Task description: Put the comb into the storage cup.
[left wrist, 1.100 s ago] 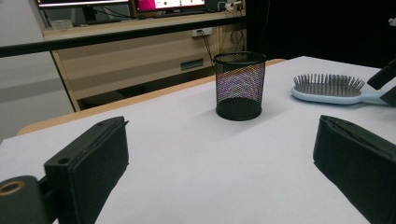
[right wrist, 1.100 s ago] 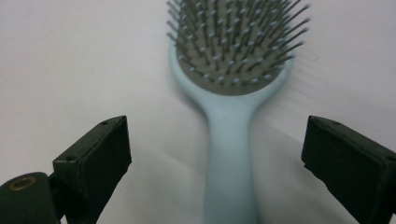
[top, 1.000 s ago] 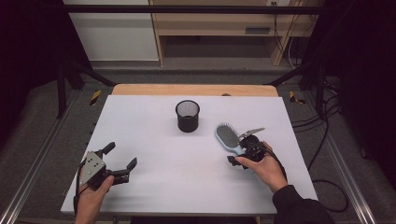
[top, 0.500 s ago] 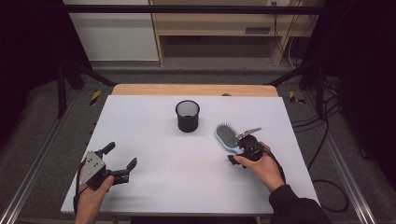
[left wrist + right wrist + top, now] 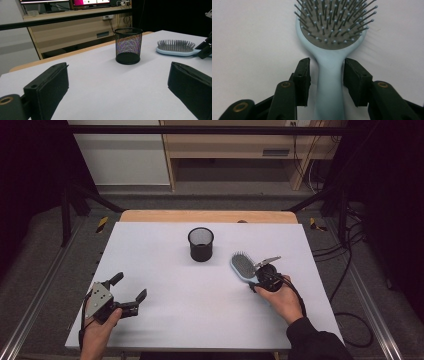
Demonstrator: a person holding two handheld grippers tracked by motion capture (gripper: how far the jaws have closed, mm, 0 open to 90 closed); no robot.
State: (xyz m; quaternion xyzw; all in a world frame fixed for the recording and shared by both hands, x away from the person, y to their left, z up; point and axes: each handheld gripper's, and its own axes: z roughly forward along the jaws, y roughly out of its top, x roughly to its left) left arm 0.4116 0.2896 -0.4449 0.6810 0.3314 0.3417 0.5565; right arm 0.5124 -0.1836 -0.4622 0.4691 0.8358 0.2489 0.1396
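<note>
Between right gripper [image 5: 326, 82] jaws, hairbrush [image 5: 332, 50] handle.

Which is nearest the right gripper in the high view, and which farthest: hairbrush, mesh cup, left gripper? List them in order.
1. Light blue plastic hairbrush: handle between the right gripper's jaws.
2. Black wire-mesh cup: beyond, towards the table's middle.
3. Left gripper: far across, near edge.

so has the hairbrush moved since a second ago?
No. The hairbrush sits at the same spot right of the mesh cup, right gripper straddling its handle.
</note>
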